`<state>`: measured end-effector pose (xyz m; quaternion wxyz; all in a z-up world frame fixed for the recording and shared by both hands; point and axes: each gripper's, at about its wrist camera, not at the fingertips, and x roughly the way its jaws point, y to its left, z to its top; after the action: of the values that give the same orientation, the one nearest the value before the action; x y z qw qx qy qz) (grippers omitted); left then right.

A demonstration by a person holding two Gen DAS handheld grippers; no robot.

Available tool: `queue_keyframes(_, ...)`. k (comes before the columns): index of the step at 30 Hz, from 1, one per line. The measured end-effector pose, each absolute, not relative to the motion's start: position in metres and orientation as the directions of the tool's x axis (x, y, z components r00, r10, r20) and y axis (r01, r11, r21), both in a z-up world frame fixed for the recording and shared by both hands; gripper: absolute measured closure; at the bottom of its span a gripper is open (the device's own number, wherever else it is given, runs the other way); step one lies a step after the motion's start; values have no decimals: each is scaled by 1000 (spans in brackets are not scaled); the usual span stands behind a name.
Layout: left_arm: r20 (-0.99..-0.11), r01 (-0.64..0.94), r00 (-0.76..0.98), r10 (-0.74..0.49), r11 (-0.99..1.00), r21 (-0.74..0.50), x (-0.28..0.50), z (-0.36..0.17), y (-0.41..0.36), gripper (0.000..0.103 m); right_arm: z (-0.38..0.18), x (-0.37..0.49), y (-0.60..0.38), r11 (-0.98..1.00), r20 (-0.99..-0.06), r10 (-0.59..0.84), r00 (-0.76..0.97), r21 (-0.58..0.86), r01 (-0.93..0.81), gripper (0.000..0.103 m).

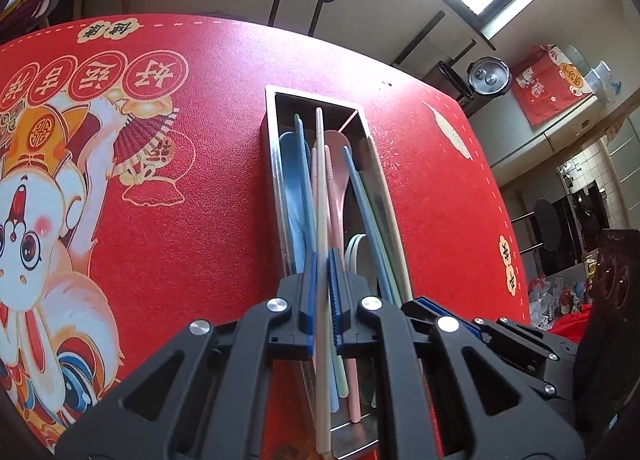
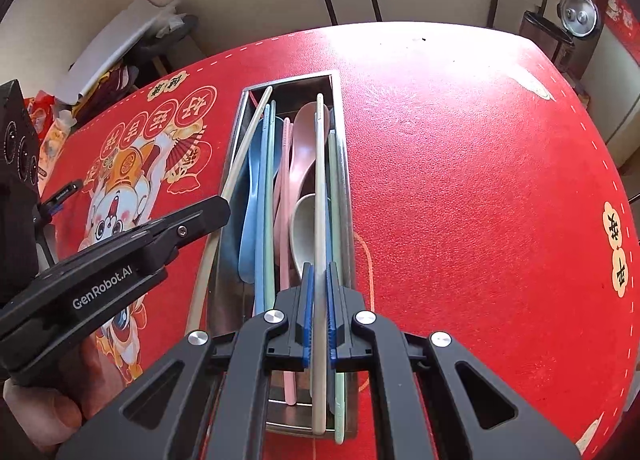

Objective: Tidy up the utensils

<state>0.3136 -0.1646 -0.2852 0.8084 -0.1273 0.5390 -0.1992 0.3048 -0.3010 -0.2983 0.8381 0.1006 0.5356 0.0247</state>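
You are nearly done. Most utensils already lie in the metal tray [image 2: 344, 163] on the red surface [image 2: 480, 179]: the blue spoon [image 2: 250, 195], pink spoon [image 2: 306, 127] and colored chopsticks. Your right claw [image 2: 319, 280] is closed on a cream chopstick [image 2: 320, 179] over the tray. Your left claw [image 1: 322, 264] is closed on the other cream chopstick [image 1: 320, 163]. Both need setting down inside.

Black tongs [image 2: 319, 280], blue ribbed pads [image 2: 307, 300]

One metal tray [image 2: 240, 131], three spoons [image 2: 306, 127], perhaps eight chopsticks [image 2: 320, 179]
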Motion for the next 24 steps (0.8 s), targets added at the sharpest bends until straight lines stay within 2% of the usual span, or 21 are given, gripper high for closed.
queue_keyframes(4, -824, 194, 338, -456, 890, -413, 315, -286, -165, 82, -299, 307, -302, 979, -897, 140, 420, 187, 75, 96)
queue_keyframes(9, -821, 217, 359, -445, 895, -390, 313, -272, -159, 77, -283, 303, -305, 979, -883, 124, 453, 184, 91, 95)
queue_keyframes(11, -820, 226, 374, -434, 900, -373, 311, -263, -153, 76, -272, 300, -306, 980, -874, 106, 474, 172, 97, 91)
queue_keyframes(13, -818, 236, 393, -420, 906, -351, 309, -251, -148, 71, -258, 294, -308, 980, -859, 93, 503, 170, 108, 79)
queue_keyframes(17, -805, 255, 443, -394, 916, -308, 302, -219, -130, 67, -223, 281, -310, 983, -819, 55, 572, 145, 113, 61)
queue_keyframes(19, -793, 269, 479, -376, 923, -275, 296, -199, -120, 61, -201, 270, -310, 985, -788, 32, 615, 128, 113, 39)
queue_keyframes(22, -763, 299, 542, -352, 929, -216, 281, -165, -104, 53, -168, 250, -312, 987, -732, 0, 681, 109, 116, 18)
queue_keyframes(24, -742, 318, 578, -340, 931, -178, 271, -142, -96, 46, -148, 236, -314, 986, -697, -10, 717, 111, 121, 11)
